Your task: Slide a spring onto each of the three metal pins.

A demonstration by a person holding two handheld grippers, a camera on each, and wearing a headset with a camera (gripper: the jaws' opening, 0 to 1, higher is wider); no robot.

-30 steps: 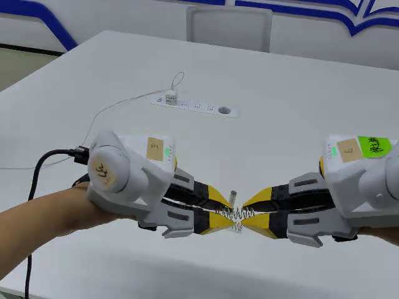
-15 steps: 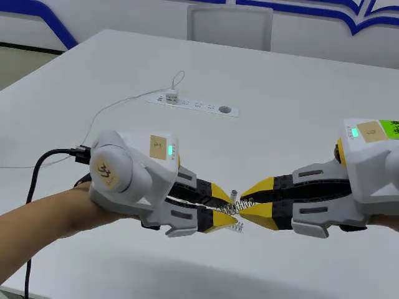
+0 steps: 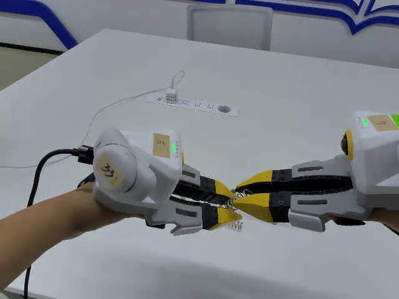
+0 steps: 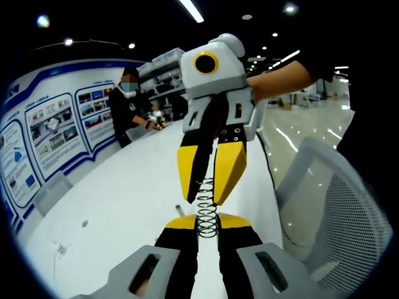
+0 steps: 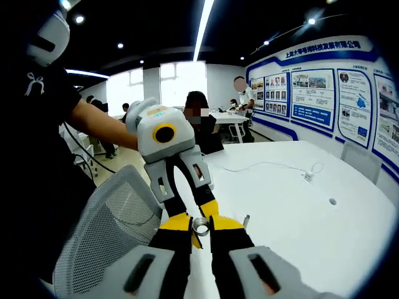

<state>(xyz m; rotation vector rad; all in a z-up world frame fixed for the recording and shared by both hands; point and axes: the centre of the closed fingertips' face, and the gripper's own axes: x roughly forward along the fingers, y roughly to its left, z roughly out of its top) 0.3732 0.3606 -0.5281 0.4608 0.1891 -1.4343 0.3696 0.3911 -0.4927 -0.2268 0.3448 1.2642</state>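
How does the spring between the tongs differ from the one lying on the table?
The gripped spring is off the table; the table spring rests on it. The left tongs and right tongs clamp the gripped spring; the table spring lies loose. Both are small metal coils.

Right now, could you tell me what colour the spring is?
Silver bare metal; the spring shows best in the left gripper view.

Left gripper and right gripper meet tip to tip over the table's near side, spring between them; power strip behind, chair beyond.
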